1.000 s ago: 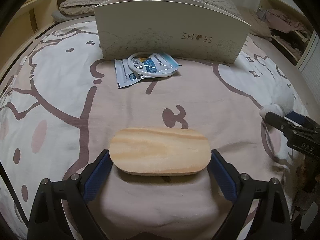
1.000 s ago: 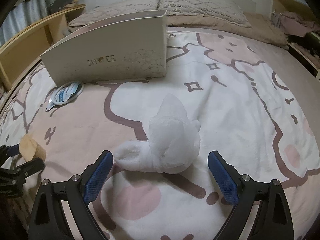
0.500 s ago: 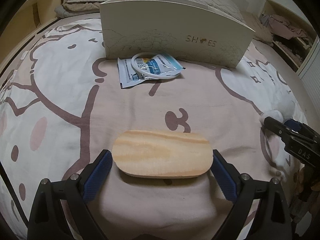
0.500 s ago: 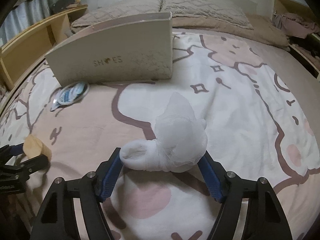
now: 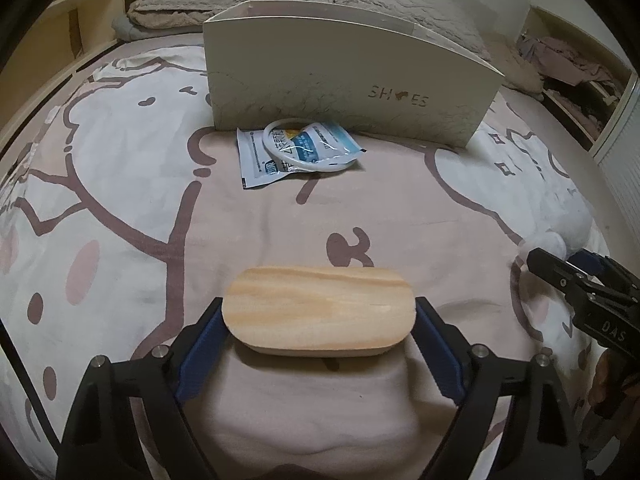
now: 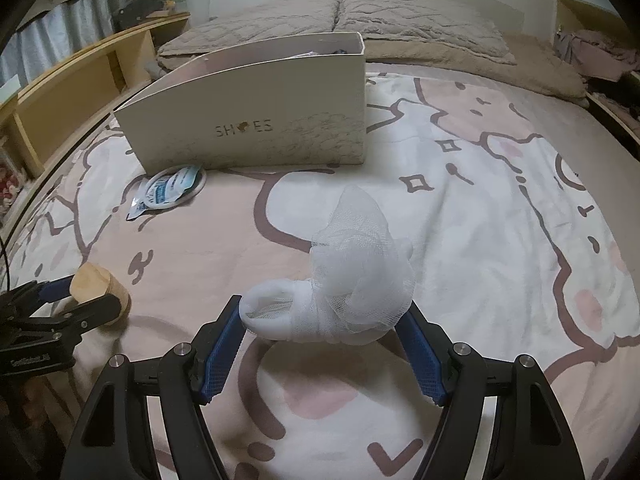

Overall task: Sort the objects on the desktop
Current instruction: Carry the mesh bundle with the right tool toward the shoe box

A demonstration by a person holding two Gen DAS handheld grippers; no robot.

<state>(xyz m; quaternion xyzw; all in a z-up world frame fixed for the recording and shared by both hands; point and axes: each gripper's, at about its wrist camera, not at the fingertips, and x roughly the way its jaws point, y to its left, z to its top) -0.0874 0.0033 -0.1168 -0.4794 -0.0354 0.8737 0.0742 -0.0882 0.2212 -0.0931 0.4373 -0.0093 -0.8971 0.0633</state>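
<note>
Left tool (image 5: 319, 312) is clamping the stiff, light block (image 5: 319, 312) endwise; right tool (image 6: 322, 312) is squeezing the soft, springy mesh (image 6: 348, 280) low at 6 o'clock.

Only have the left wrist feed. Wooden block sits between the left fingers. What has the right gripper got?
Observer: The right gripper is closed on a white mesh bundle, blue pads touching both sides.
Operator: Lifted?
Observer: Cannot tell; its lower edge sits low against the blanket.
Operator: Anything in the shoe box? I only see the front wall.
Observer: In the right wrist view the shoe box is open-topped, and something dark and pale peeks over the rim near its right end; too small to identify.
Operator: Left grip okay from there?
Observer: The left gripper has one finger across the near face of the wooden block.
</note>
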